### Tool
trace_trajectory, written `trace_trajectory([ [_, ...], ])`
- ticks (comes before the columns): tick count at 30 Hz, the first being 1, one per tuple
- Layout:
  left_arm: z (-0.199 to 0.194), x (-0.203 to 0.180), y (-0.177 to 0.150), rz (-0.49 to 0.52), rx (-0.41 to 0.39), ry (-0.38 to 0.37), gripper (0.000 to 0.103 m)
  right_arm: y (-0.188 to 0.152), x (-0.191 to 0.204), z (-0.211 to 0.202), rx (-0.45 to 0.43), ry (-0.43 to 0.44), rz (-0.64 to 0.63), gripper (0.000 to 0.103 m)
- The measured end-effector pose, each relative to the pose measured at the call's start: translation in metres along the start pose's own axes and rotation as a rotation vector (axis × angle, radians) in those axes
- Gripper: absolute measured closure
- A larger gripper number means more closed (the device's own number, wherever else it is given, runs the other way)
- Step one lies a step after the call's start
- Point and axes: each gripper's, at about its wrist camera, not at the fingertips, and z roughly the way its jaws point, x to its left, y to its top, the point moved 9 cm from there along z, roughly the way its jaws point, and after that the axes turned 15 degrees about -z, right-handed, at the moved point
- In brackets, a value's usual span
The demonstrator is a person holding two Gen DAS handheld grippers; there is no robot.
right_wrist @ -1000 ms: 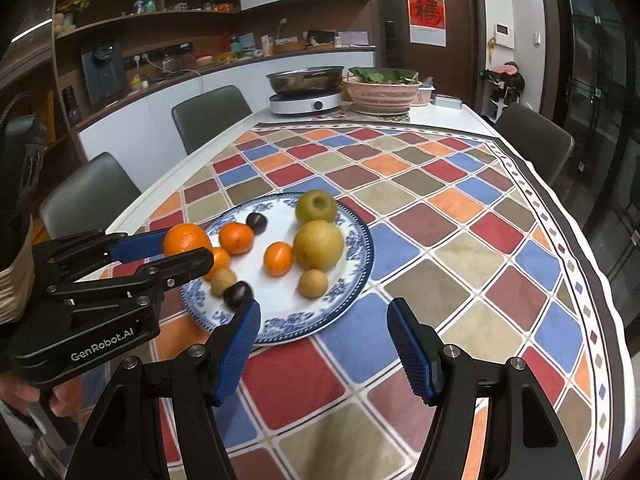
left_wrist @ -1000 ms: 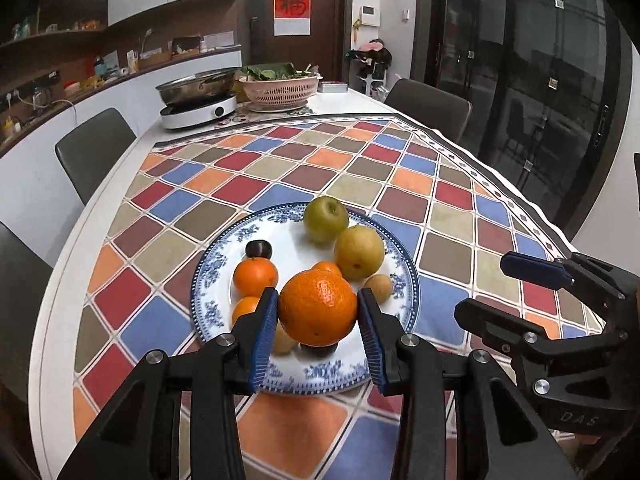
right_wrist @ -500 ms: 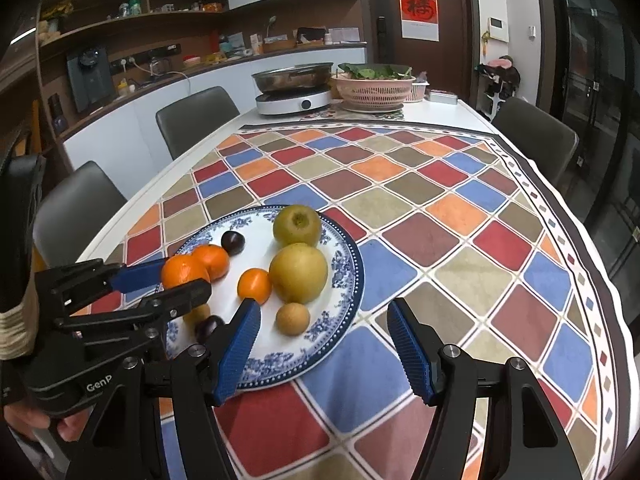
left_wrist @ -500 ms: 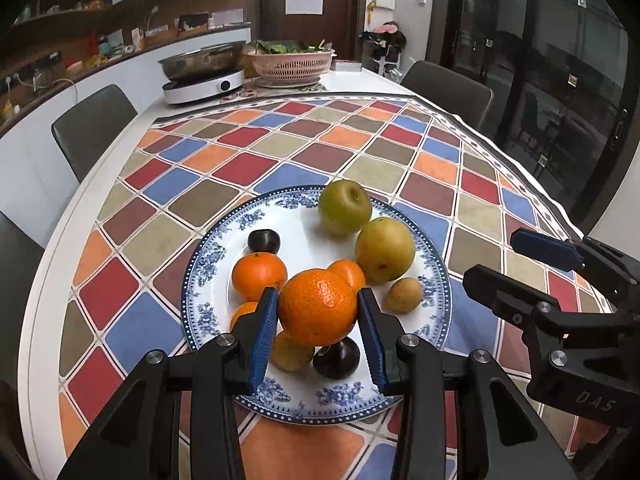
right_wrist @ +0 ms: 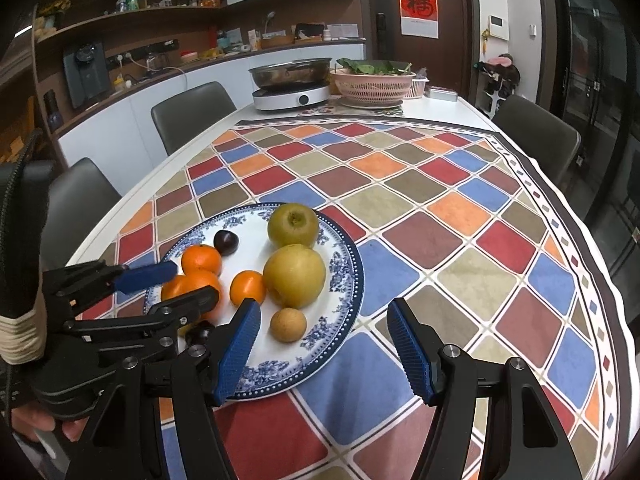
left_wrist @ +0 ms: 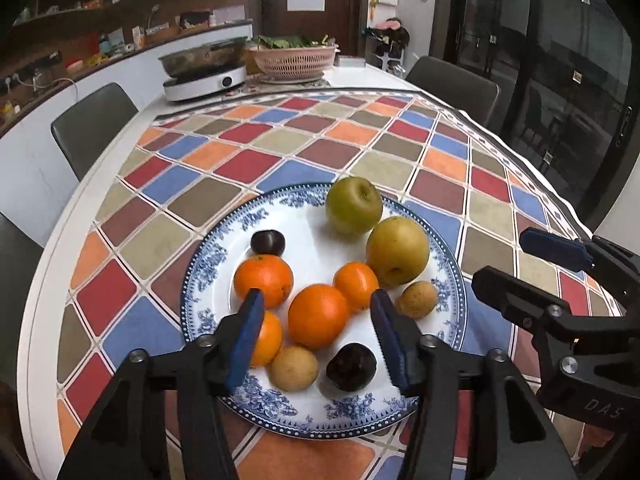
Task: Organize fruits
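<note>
Left view alone shows tan fruit (left_wrist: 293, 368) (nearest rim)

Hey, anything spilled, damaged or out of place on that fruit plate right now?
Nothing stands out. All the fruit sits inside the blue-patterned plate, including the big orange between the open left hand-held gripper jaws.

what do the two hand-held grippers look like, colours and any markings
Both are matte black plastic frames with silver screw heads at the joints and two fingers tipped with ribbed blue pads. The left hand-held gripper is seen from the side in the right wrist view; the right hand-held gripper carries pale lettering reading "DAS" on its body. A cream ribbed cuff shows at the wrist behind the left one.
</note>
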Motion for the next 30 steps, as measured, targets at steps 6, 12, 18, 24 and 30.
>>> trace_trajectory([
  [6,-0.016,0.005,-0.002,-0.009,-0.018,0.024,0.048,0.001,-0.001,-0.005,-0.006,-0.007,-0.002,0.037],
  [12,-0.047,0.008,0.000,-0.038,-0.065,0.050,0.048,0.000,0.001,-0.020,-0.023,-0.004,-0.002,0.037],
  [18,-0.082,0.004,-0.003,-0.066,-0.103,0.038,0.044,0.002,0.003,-0.051,-0.067,-0.017,-0.001,0.037],
  [24,-0.117,-0.002,-0.013,-0.068,-0.146,0.045,0.030,0.000,0.011,-0.091,-0.113,-0.028,-0.013,0.037],
  [30,-0.153,-0.002,-0.027,-0.069,-0.201,0.060,0.016,-0.011,0.021,-0.124,-0.126,-0.041,-0.015,0.026],
])
